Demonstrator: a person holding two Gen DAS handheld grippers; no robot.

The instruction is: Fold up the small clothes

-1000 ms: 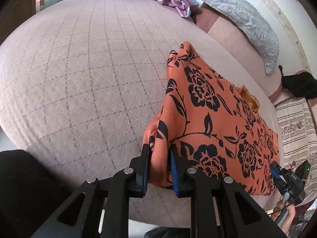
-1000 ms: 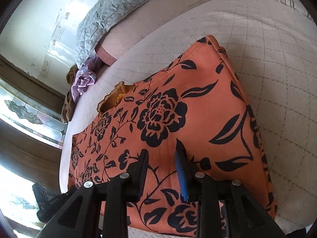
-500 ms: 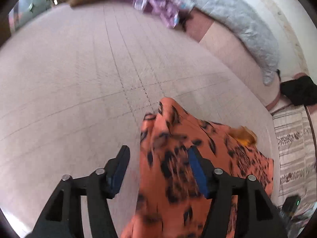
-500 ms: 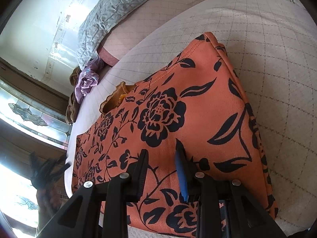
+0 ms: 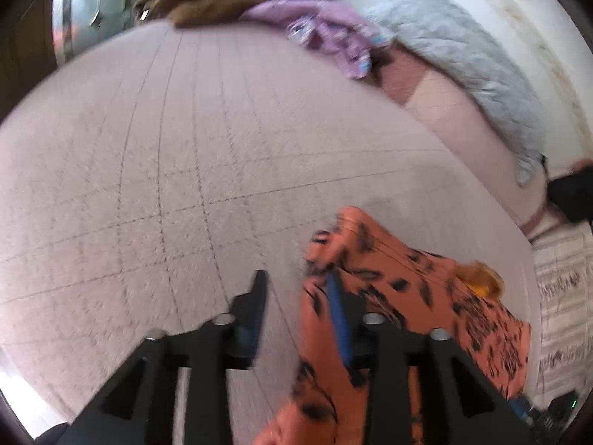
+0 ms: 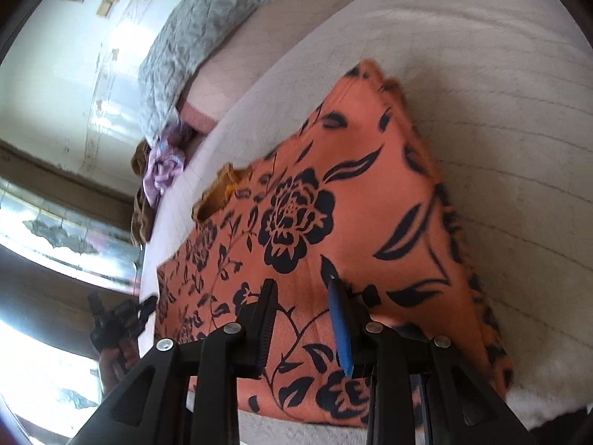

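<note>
Released from my left gripper (image 5: 296,289), the orange cloth (image 6: 333,222) lies on the bed (image 5: 148,167); both jaws opening, gripping nothing.

One orange floral garment (image 6: 355,200) lies on one quilted bedspread (image 5: 155,170). Two grippers — the left (image 5: 296,296) and the right (image 6: 304,307). One grey pillow (image 5: 467,74) — at the head of the bed. One purple garment (image 5: 333,33), one brown garment (image 5: 229,0) beside it. One striped cloth (image 5: 563,289). One black item (image 5: 574,193), too blurred to name.
</note>
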